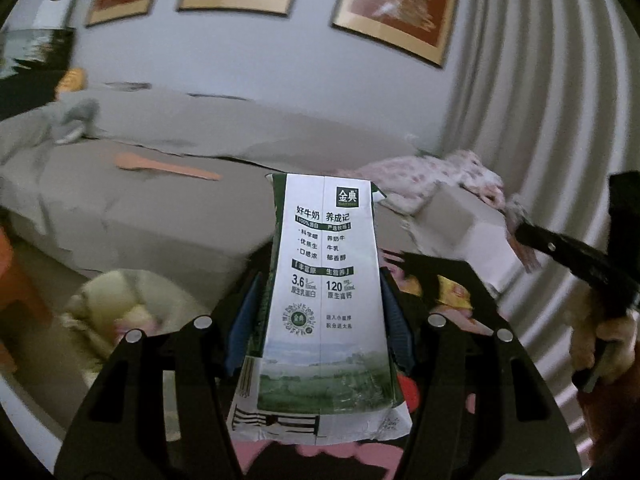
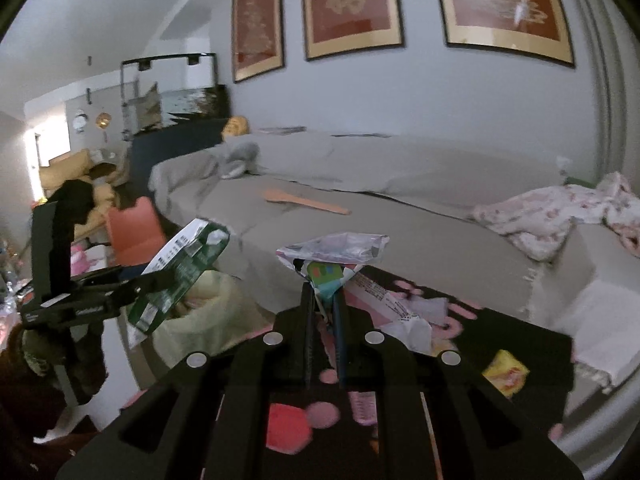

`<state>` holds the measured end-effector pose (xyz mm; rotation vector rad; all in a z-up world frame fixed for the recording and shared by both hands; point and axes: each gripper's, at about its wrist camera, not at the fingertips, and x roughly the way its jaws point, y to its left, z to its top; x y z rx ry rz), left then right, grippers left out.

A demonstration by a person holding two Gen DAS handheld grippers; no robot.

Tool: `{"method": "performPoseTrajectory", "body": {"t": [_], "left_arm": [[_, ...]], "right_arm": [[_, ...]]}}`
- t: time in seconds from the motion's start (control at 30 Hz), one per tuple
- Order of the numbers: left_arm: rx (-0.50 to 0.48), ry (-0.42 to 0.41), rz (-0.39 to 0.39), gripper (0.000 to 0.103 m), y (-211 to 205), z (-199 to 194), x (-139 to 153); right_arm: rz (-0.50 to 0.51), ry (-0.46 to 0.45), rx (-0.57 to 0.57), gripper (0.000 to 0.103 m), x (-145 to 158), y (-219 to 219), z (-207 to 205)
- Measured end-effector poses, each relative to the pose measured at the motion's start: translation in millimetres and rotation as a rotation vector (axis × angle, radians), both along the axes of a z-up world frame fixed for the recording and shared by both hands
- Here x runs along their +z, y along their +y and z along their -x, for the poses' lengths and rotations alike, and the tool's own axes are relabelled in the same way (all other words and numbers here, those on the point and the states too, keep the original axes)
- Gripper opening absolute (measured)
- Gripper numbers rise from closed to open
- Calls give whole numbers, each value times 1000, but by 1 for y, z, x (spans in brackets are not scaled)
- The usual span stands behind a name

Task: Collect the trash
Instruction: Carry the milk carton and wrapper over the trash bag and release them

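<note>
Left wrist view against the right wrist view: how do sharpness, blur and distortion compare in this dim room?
Left wrist view: the milk carton in the left claw is sharp, its print readable; sofa and framed pictures smear; curtain folds bow at the rim. Right wrist view: the crumpled wrapper is fairly crisp, the room behind soft, a bright doorway blown out at left.

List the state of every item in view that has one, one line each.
Green-and-white milk carton: flattened, clamped in the left gripper, lifted.
Crumpled silvery snack wrapper: pinched in the right gripper, lifted.
Yellow crumpled packet: lying loose on the dark patterned table.
White torn paper wrapper: lying on the table, not collected.
Orange wooden spatula: lying flat on the grey sofa.
</note>
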<state>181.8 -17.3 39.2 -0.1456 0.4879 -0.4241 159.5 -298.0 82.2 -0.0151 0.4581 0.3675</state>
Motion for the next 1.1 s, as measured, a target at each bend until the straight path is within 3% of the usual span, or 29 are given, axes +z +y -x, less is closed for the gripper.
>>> {"method": "performPoseTrajectory", "body": {"t": [0.27, 0.57, 0.73, 0.9, 1.1], "left_arm": [[170, 3, 26, 54, 67, 4, -16], [340, -3, 73, 54, 142, -24, -41], [392, -31, 86, 54, 158, -45, -58], [418, -79, 49, 54, 153, -68, -77], [406, 55, 68, 54, 153, -97, -107]], "right_arm": [[-46, 20, 104, 11, -16, 57, -6], [-45, 93, 145, 11, -52, 85, -27], [-42, 139, 155, 11, -71, 93, -42], [-43, 171, 161, 11, -84, 99, -61], [-25, 202, 174, 11, -95, 105, -76]]}}
